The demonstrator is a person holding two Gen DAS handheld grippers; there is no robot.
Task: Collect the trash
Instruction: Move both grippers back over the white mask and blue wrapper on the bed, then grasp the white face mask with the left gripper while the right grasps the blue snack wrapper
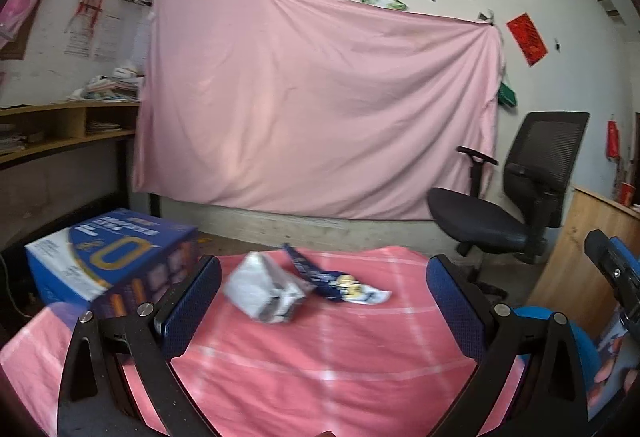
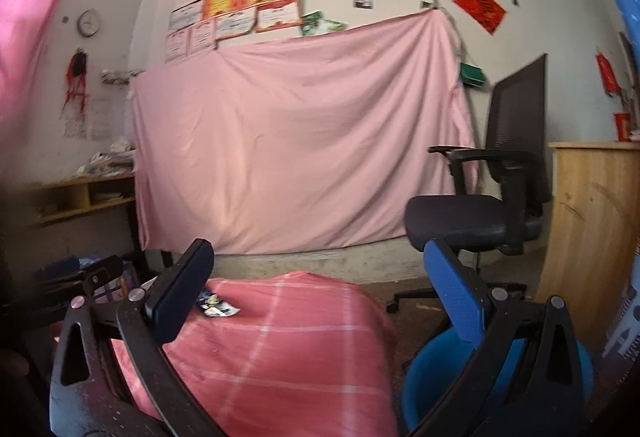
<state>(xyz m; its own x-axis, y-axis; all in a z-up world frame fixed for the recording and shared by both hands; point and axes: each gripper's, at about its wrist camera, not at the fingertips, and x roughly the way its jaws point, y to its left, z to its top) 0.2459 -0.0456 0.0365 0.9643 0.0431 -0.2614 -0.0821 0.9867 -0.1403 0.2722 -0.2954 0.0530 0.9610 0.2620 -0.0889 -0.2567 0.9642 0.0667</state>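
1. Left gripper (image 1: 324, 311): jaws spread wide, empty; blue fingers (image 1: 192, 307) carry dimpled pads.
2. Crumpled white wrapper (image 1: 264, 291), glossy and creased, lies on the pink checked cloth (image 1: 320, 369), touching a dark blue snack packet (image 1: 332, 281), flat and torn.
3. Right gripper (image 2: 318, 297): jaws apart, grasping nothing.
4. Blue plastic bin (image 2: 420, 377), round-rimmed, stands just beside the cloth's right edge.
5. Blue printed carton (image 1: 108, 257) left; black mesh office chair (image 1: 520, 189) right; smooth pink sheet (image 1: 320, 109) draped on the wall.
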